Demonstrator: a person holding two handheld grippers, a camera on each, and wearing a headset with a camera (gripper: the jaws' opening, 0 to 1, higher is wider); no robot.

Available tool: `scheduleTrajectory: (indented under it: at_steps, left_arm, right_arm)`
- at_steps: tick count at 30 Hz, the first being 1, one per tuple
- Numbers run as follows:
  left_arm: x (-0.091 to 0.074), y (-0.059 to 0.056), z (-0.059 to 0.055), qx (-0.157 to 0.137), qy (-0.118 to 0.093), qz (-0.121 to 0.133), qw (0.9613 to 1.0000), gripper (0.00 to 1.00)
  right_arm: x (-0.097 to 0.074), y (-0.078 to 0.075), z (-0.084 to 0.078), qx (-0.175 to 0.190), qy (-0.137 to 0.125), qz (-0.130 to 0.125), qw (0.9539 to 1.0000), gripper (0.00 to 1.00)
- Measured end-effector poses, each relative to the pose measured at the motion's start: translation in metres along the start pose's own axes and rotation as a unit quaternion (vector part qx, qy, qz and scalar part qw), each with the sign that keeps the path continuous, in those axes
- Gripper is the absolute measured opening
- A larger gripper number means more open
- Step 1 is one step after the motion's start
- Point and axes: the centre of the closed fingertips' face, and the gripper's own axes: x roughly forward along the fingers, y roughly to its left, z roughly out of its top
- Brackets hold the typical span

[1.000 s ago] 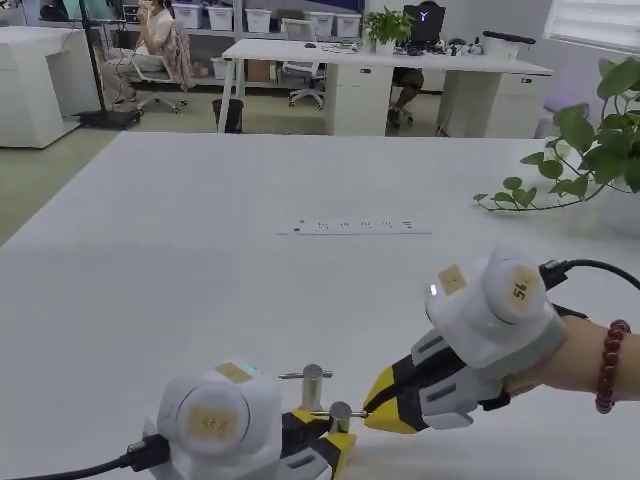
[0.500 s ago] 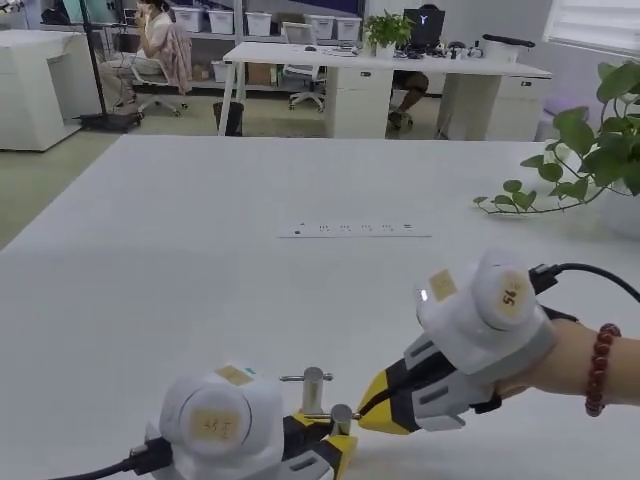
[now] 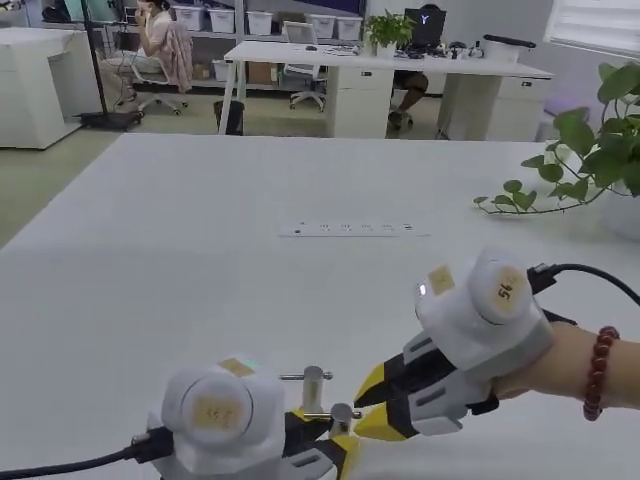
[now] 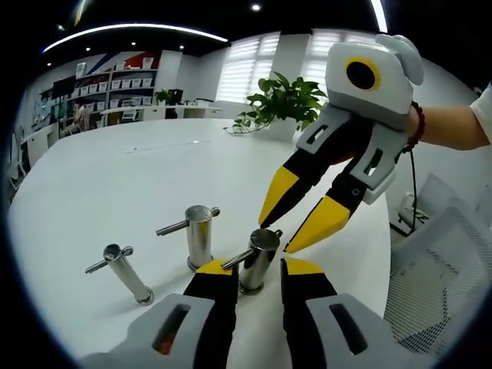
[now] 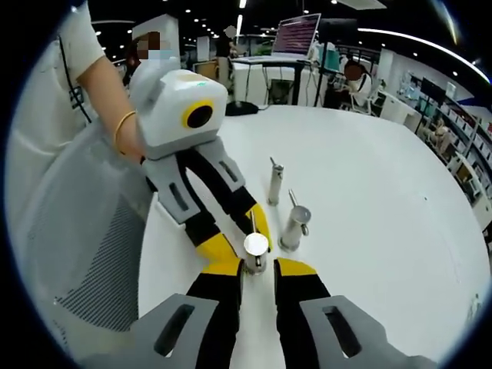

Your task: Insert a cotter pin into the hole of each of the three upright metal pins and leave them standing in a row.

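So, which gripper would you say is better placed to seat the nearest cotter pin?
Probably right: the right gripper has open jaws flanking the loop of the cotter pin, while the left gripper grips the base of that metal pin.

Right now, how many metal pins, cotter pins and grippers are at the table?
metal pins: 3
cotter pins: 3
grippers, left and right: 2
Total: 8
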Motion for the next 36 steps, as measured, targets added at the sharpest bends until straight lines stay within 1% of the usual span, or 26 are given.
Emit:
scheduleTrajectory:
  at_steps: [3,6,8,13,16,18,21,25,30,32,34,36]
  left_arm:
    - [-0.001,-0.001,-0.003,0.005,0.007,-0.001,1.0000,0.24]
    - [-0.005,0.002,-0.007,0.008,0.016,0.002,0.9998,0.27]
    - [-0.007,0.004,-0.009,0.010,0.023,0.004,0.9997,0.28]
    - [-0.015,0.009,-0.014,0.013,0.033,0.012,0.9993,0.30]
    - [-0.019,0.010,-0.014,0.012,0.034,0.012,0.9993,0.30]
    - [-0.022,0.010,-0.013,0.013,0.034,0.015,0.9992,0.30]
    - [-0.028,0.011,-0.011,0.024,0.032,0.020,0.9990,0.30]
    - [-0.034,0.013,-0.011,0.020,0.029,0.021,0.9992,0.30]
    - [-0.039,0.015,-0.012,0.021,0.031,0.024,0.9990,0.30]
    - [-0.043,0.016,-0.012,0.022,0.029,0.024,0.9991,0.31]
    - [-0.045,0.016,-0.012,0.016,0.024,0.020,0.9994,0.31]
    - [-0.047,0.016,-0.013,0.018,0.025,0.020,0.9993,0.31]
  right_arm:
    - [0.002,0.001,0.005,-0.001,-0.006,0.002,1.0000,0.19]
    - [0.004,0.003,0.009,0.000,-0.011,0.005,0.9999,0.21]
    - [0.008,0.004,0.010,-0.005,-0.010,0.005,0.9999,0.21]
    - [0.015,0.006,0.011,-0.011,-0.004,0.006,0.9999,0.21]
    - [0.017,0.004,0.009,-0.020,0.005,0.001,0.9998,0.20]
    - [0.018,0.003,0.009,-0.018,0.006,0.002,0.9998,0.20]
    - [0.019,0.002,0.009,-0.018,0.005,0.001,0.9998,0.20]
    - [0.023,0.003,0.008,-0.017,0.009,0.003,0.9998,0.19]
    - [0.025,0.004,0.007,-0.017,0.011,0.009,0.9998,0.16]
    - [0.025,0.004,0.007,-0.013,0.008,0.009,0.9998,0.16]
    - [0.024,0.004,0.007,-0.006,0.005,0.011,0.9999,0.15]
    - [0.024,0.003,0.007,-0.002,0.001,0.011,0.9999,0.15]
